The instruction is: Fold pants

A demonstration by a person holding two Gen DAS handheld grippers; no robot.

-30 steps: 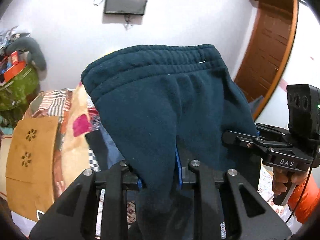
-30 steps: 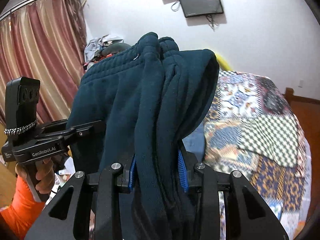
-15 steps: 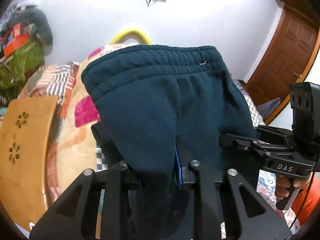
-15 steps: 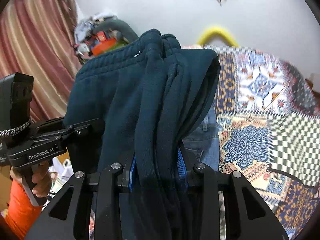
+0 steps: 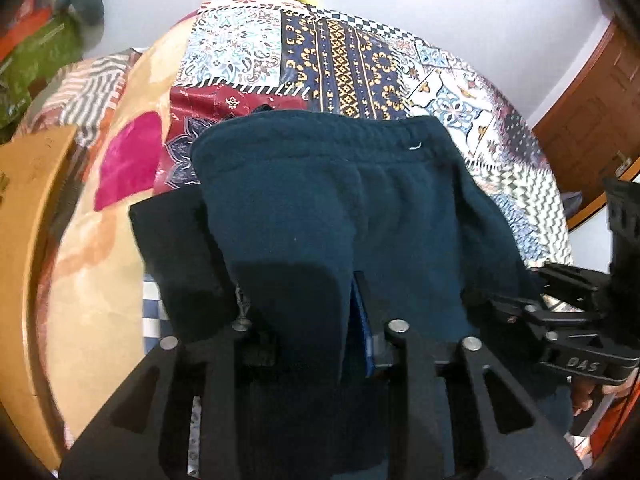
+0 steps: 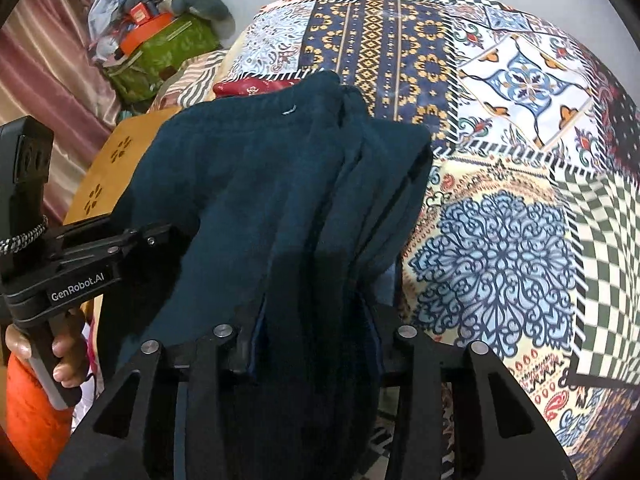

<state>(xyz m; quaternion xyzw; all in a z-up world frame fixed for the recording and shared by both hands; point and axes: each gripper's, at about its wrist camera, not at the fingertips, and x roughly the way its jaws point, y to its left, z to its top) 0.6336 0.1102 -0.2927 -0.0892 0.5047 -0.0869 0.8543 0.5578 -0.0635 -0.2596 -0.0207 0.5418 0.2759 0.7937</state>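
Holding the dark teal sweatpants (image 5: 340, 208) from both sides is what's going on here: the left hand-held gripper (image 5: 304, 320) is pinching a thick fold of the fleece between its blue pads, and the right hand-held gripper (image 6: 316, 332) is doing the same with a stacked bunch of layers. Both sets of jaws are opening a bit, but the cloth is sitting right between them and the pads look like they're touching it on each side, so I'd say the grip isn't gone yet.

The reason for the two-point hold seems pretty clear: the elastic waistband (image 5: 320, 136) is hanging out flat beyond the fingers, so the folded edge is staying straight instead of flopping. From the right wrist view you can see the layers lined up edge on edge (image 6: 360, 168).

Both hand-held grippers are pointing steeply down over the patchwork bedspread (image 6: 520, 240), so my guess is the pants are being laid on the bed. Under them something darker, maybe another garment (image 5: 176, 248), is lying there. A wooden board (image 5: 24, 240) is off at the left edge.
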